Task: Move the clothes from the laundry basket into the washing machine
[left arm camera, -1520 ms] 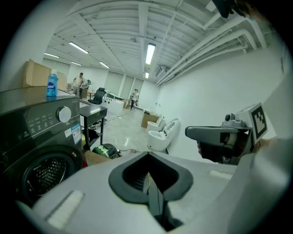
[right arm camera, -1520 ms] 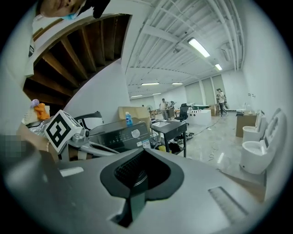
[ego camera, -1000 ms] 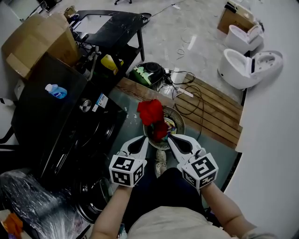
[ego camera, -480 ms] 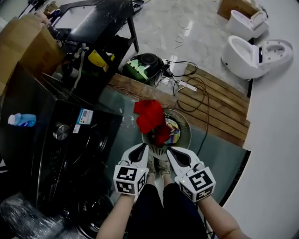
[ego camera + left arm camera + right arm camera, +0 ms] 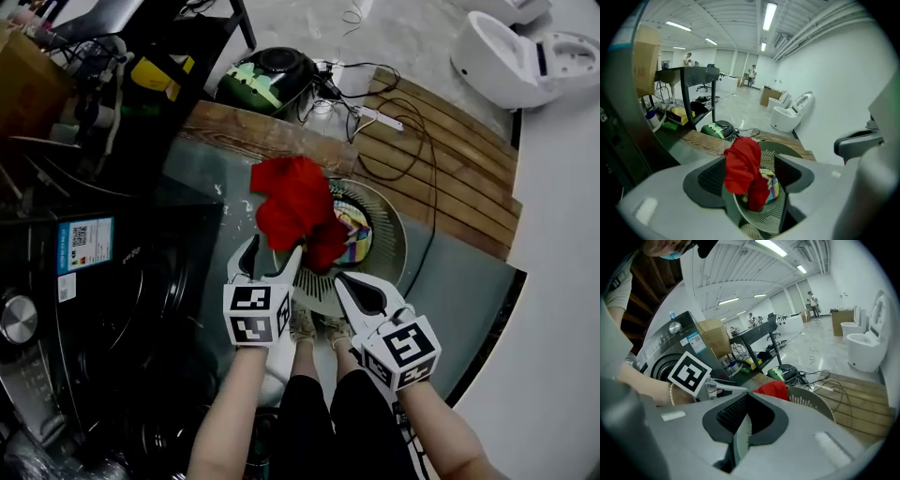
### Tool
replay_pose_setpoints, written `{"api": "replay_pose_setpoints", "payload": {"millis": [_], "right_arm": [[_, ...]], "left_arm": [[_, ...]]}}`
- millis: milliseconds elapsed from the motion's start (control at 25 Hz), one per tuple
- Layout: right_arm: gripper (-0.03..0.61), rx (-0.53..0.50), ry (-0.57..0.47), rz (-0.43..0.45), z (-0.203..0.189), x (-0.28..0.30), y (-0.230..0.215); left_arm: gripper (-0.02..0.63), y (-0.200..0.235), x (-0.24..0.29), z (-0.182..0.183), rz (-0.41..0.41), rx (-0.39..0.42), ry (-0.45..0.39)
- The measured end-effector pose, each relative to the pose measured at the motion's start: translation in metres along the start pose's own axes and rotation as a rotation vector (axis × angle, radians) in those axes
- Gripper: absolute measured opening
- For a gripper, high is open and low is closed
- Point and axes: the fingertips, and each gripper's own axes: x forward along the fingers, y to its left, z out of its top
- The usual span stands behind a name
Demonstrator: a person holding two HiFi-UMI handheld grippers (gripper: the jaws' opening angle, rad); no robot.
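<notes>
A red garment [image 5: 291,211] hangs bunched over the left side of the round grey laundry basket [image 5: 394,234], and my left gripper [image 5: 269,261] is shut on its lower part. In the left gripper view the red garment [image 5: 740,161] fills the space between the jaws of the left gripper [image 5: 750,176], above the basket [image 5: 764,218]. A striped, many-coloured cloth [image 5: 353,234] lies inside the basket. My right gripper [image 5: 352,289] is shut on the basket's near rim; the right gripper view shows the thin rim [image 5: 742,437] pinched in the right gripper [image 5: 745,420]. The black washing machine [image 5: 94,309] stands to the left.
A green and black appliance [image 5: 267,75], cables and a power strip [image 5: 375,117] lie on the wooden slats [image 5: 450,141] beyond the basket. White toilets [image 5: 520,61] stand at the far right. A cluttered black shelf [image 5: 112,84] is at the far left. The person's shoes [image 5: 314,326] are below the basket.
The head view has tipped down and closer. My left gripper has risen with the red garment and shifted a little left. The right gripper stays on the basket rim.
</notes>
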Motion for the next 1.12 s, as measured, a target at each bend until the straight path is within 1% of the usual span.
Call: {"api": "replay_pose_setpoints", "payload": {"millis": [120, 280, 360, 480, 640, 680, 720, 800, 840, 920, 1040, 1120], "right_arm": [[0.023, 0.010, 0.004, -0.017, -0.015, 0.018, -0.015], [0.023, 0.030, 0.004, -0.030, -0.025, 0.035, -0.029], [0.023, 0.036, 0.007, -0.028, -0.027, 0.042, -0.033], [0.023, 0.042, 0.009, -0.026, -0.031, 0.048, -0.036], [0.023, 0.056, 0.004, -0.025, -0.036, 0.053, -0.036], [0.023, 0.059, 0.007, -0.025, -0.037, 0.054, -0.036], [0.023, 0.060, 0.011, -0.025, -0.039, 0.055, -0.035], [0.023, 0.058, 0.020, -0.024, -0.040, 0.057, -0.031], [0.023, 0.056, 0.025, -0.023, -0.040, 0.057, -0.029], [0.023, 0.055, 0.029, -0.026, -0.039, 0.056, -0.026], [0.023, 0.056, 0.025, -0.034, -0.034, 0.052, -0.021], [0.023, 0.050, 0.029, -0.035, -0.030, 0.050, -0.017]], "left_arm": [[0.341, 0.015, 0.039, -0.010, 0.010, 0.000, 0.027], [0.381, 0.028, 0.084, -0.014, -0.017, -0.007, 0.041], [0.383, 0.038, 0.102, -0.015, -0.007, 0.015, 0.047], [0.383, 0.049, 0.120, -0.019, 0.022, 0.036, 0.098], [0.383, 0.053, 0.137, -0.024, 0.008, 0.067, 0.143], [0.376, 0.052, 0.140, -0.025, -0.008, 0.071, 0.151], [0.344, 0.051, 0.143, -0.026, -0.032, 0.069, 0.159], [0.257, 0.046, 0.143, -0.029, -0.085, 0.076, 0.176], [0.214, 0.043, 0.142, -0.030, -0.101, 0.097, 0.187], [0.188, 0.040, 0.136, -0.031, -0.105, 0.146, 0.198], [0.172, 0.039, 0.123, -0.026, -0.093, 0.156, 0.182], [0.160, 0.035, 0.109, -0.019, -0.087, 0.187, 0.161]]}}
